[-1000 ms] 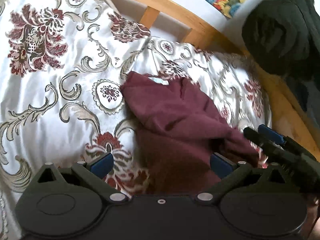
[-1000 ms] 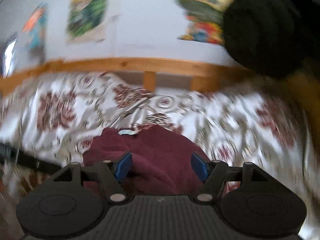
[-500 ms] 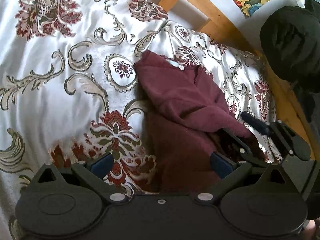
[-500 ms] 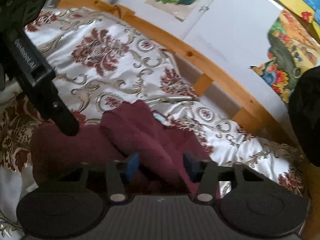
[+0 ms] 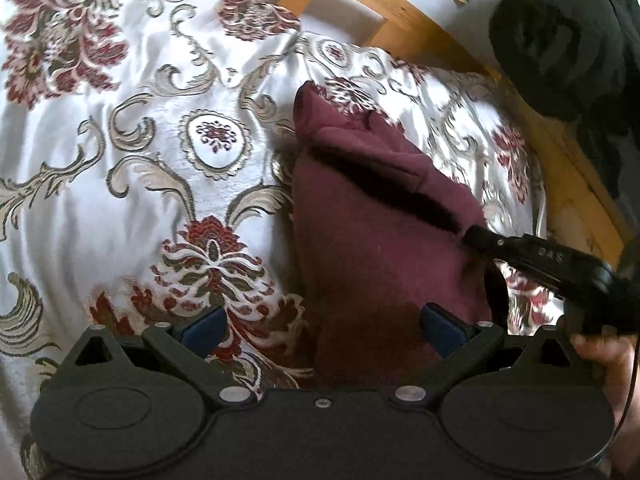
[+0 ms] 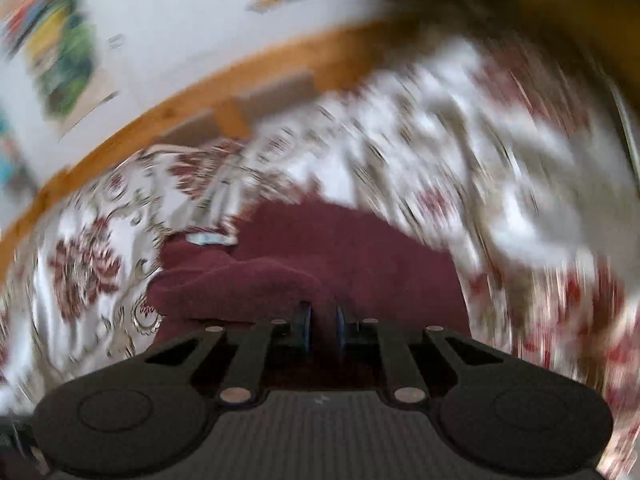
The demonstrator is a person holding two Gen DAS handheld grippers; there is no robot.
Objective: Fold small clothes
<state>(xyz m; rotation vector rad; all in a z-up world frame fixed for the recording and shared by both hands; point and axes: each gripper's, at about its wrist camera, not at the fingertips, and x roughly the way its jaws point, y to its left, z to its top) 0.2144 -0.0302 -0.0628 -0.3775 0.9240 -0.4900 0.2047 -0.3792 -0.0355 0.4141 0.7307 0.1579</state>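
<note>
A small maroon garment [image 5: 372, 232] lies on the floral bedspread [image 5: 120, 184], part of it doubled over. My left gripper [image 5: 322, 330] is open, its jaws wide apart above the garment's near edge, holding nothing. My right gripper [image 6: 322, 330] is shut on a fold of the maroon garment [image 6: 280, 276]; the right wrist view is motion-blurred. In the left wrist view the right gripper [image 5: 472, 236] reaches in from the right, its tip at the garment's right side.
A wooden bed rail [image 5: 400, 12] runs along the far side and right edge of the bed. A black bundle of fabric [image 5: 560, 40] hangs at the upper right. Colourful pictures [image 6: 68, 56] are on the white wall behind.
My right gripper has closed from open onto a fold of the garment and is moving fast. The fold has been drawn over the garment. My left gripper stays open.
</note>
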